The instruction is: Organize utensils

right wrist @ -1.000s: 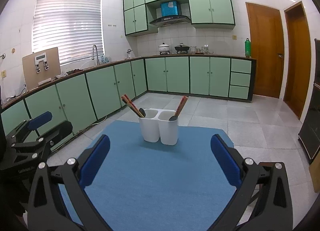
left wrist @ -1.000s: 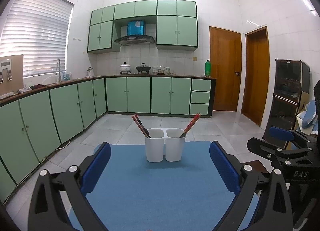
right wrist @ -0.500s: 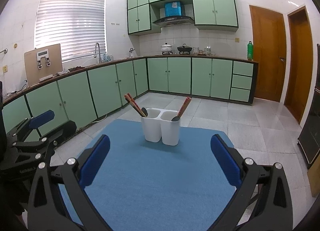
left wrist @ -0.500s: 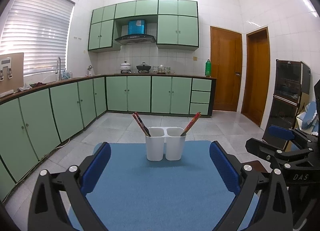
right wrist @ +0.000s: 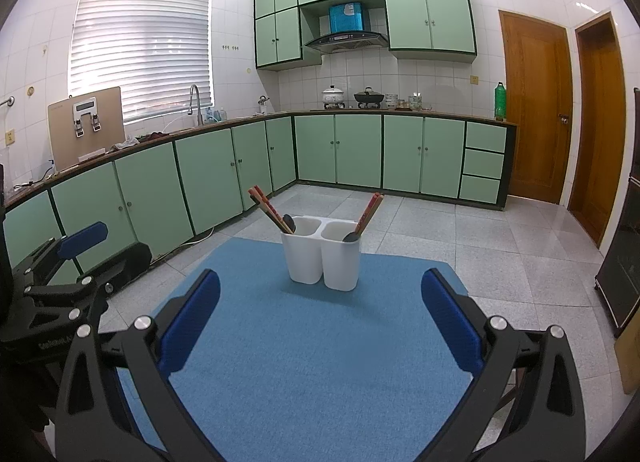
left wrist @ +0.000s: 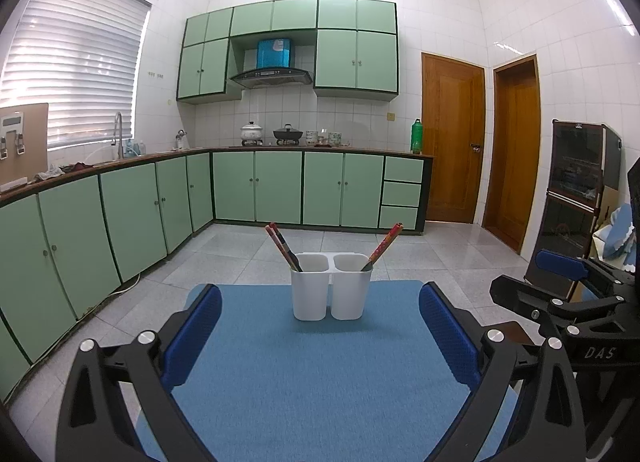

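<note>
A white two-cup utensil holder (left wrist: 331, 287) (right wrist: 320, 256) stands upright at the far end of a blue mat (left wrist: 320, 374) (right wrist: 316, 350). Its left cup holds red chopsticks (left wrist: 282, 245) (right wrist: 267, 209) and a dark spoon (right wrist: 289, 222), both leaning left. In the right cup, red chopsticks (left wrist: 385, 243) (right wrist: 370, 208) and a dark spoon (right wrist: 351, 237) lean right. My left gripper (left wrist: 320, 322) is open and empty, held back from the holder. Also open and empty, my right gripper (right wrist: 320, 310) hovers over the mat's near half. Each gripper shows at the edge of the other's view.
The blue mat covers a small table above a grey tiled floor (right wrist: 500, 246). Green cabinets (left wrist: 276, 186) run along the left and back walls. Two wooden doors (left wrist: 454, 138) stand at the right, and a dark glass cabinet (left wrist: 576, 198) sits near the right edge.
Both wrist views have tilted up slightly and the holder now appears a little lower in both. Both grippers stay open and empty.
</note>
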The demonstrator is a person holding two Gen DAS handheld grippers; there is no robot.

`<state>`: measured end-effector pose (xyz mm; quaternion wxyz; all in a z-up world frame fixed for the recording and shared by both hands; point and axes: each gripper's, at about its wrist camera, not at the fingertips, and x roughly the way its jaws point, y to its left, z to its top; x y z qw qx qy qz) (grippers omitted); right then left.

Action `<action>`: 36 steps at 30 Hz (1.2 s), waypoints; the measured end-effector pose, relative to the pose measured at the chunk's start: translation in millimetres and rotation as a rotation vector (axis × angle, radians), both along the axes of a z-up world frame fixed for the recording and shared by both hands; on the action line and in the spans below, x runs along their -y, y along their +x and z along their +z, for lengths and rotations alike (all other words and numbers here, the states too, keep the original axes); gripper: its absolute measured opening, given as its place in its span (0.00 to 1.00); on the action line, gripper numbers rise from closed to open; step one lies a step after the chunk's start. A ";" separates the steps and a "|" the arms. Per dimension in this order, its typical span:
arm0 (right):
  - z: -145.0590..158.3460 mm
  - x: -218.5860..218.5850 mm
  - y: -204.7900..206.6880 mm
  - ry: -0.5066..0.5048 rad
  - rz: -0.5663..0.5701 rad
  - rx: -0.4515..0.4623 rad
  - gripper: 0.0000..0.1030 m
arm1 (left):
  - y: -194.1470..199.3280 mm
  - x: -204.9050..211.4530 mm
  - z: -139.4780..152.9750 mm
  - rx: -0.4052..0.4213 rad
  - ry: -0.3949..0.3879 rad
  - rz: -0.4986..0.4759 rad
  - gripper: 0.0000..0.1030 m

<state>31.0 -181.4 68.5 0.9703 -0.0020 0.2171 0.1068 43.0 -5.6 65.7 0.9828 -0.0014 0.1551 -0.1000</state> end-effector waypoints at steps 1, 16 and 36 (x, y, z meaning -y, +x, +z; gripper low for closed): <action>0.0 -0.5 0.5 0.000 0.000 -0.001 0.95 | 0.1 -0.2 0.0 0.000 0.000 0.000 0.94; -3.7 -4.6 1.8 -0.001 0.002 -0.006 0.95 | 1.1 -2.4 -1.6 -0.006 -0.004 0.002 0.94; -3.7 -3.3 2.1 -0.001 0.002 -0.008 0.95 | 1.1 -2.2 -2.5 -0.006 -0.007 0.003 0.94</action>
